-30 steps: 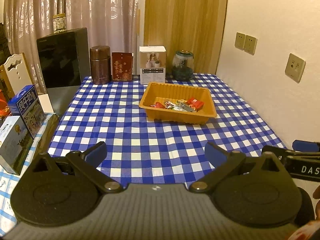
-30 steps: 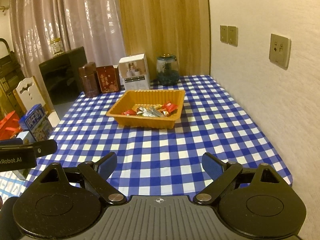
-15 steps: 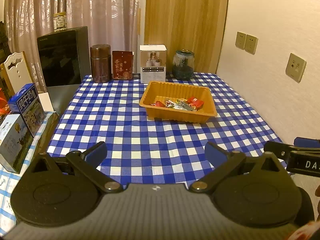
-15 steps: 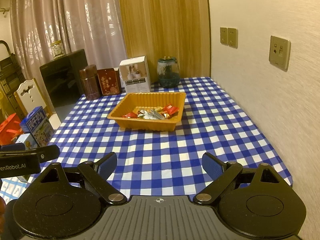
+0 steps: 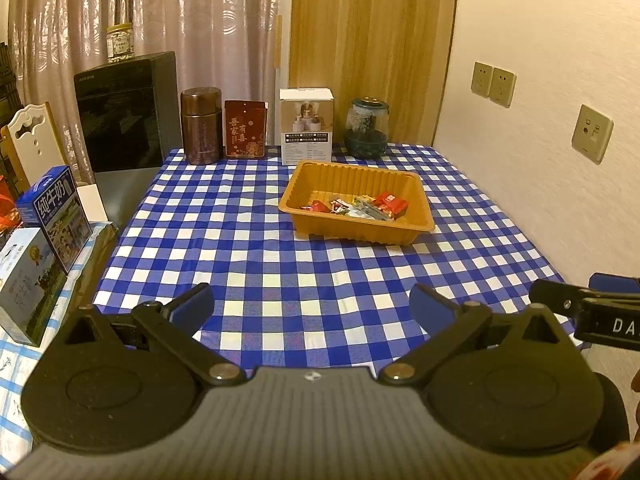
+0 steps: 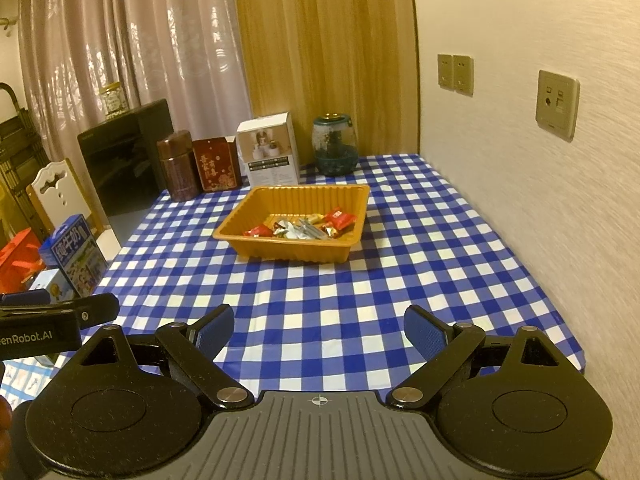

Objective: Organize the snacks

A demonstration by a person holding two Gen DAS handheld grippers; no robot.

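Note:
An orange plastic tray [image 5: 384, 236] sits on the blue checked tablecloth toward the far right; it also shows in the right wrist view [image 6: 256, 246]. Several wrapped snacks [image 5: 360, 206] lie inside it, red and silver, also visible in the right wrist view [image 6: 306, 226]. My left gripper [image 5: 312, 306] is open and empty, well short of the tray above the table's near edge. My right gripper [image 6: 319, 328] is open and empty too, near the front edge. Each gripper shows at the edge of the other's view.
At the table's back stand a brown canister [image 5: 201, 131], a red tin [image 5: 245, 129], a white box [image 5: 306, 131] and a glass jar [image 5: 367, 128]. Milk cartons [image 5: 54, 216] sit on a lower surface at left. A wall with sockets [image 5: 592, 134] borders the right side.
Both grippers have drawn back and risen slightly, so the tray looks a bit farther away. Both stay open and empty.

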